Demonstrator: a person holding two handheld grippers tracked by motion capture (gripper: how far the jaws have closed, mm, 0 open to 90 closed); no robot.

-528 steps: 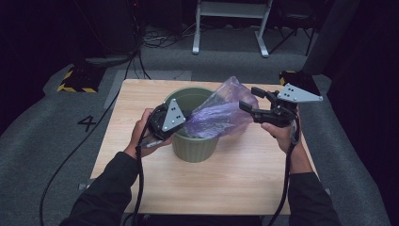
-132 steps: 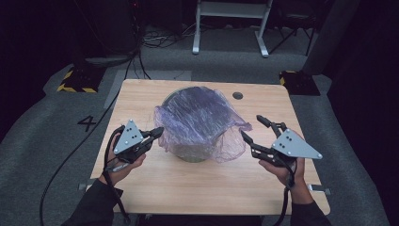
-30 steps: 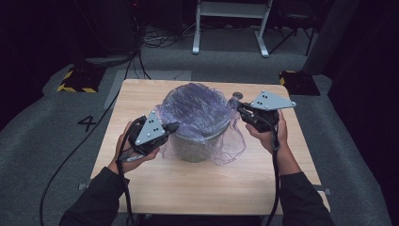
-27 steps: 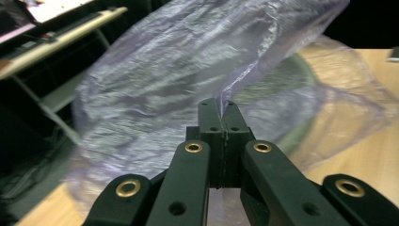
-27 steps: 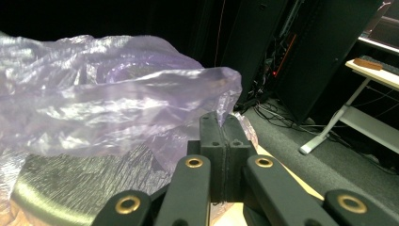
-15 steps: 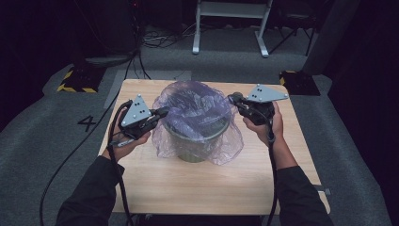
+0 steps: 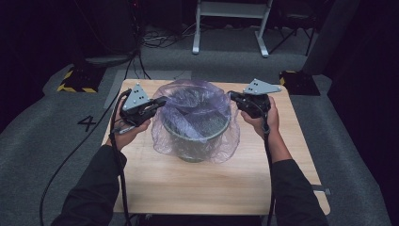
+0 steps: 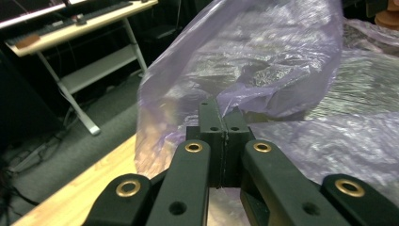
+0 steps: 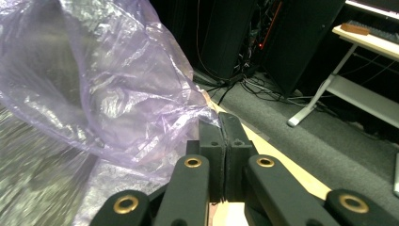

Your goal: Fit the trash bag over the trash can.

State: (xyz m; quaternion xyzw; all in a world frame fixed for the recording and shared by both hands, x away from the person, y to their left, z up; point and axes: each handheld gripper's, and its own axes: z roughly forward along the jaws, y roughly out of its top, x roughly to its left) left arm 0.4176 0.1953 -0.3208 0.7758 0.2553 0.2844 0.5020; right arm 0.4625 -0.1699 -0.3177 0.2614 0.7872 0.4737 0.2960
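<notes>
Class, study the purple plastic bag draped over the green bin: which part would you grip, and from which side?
Grip the purple bag at its loose edge outside the bin's rim, coming in level from either side. There the film hangs free in thin folds jaws can pinch, probably; the left gripper and right gripper clamp exactly there.

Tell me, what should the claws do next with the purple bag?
Probably pull the film a bit lower on both sides. Each claw, left and right, pinches the purple bag, which drapes over the bin and still puffs above the rim.
</notes>
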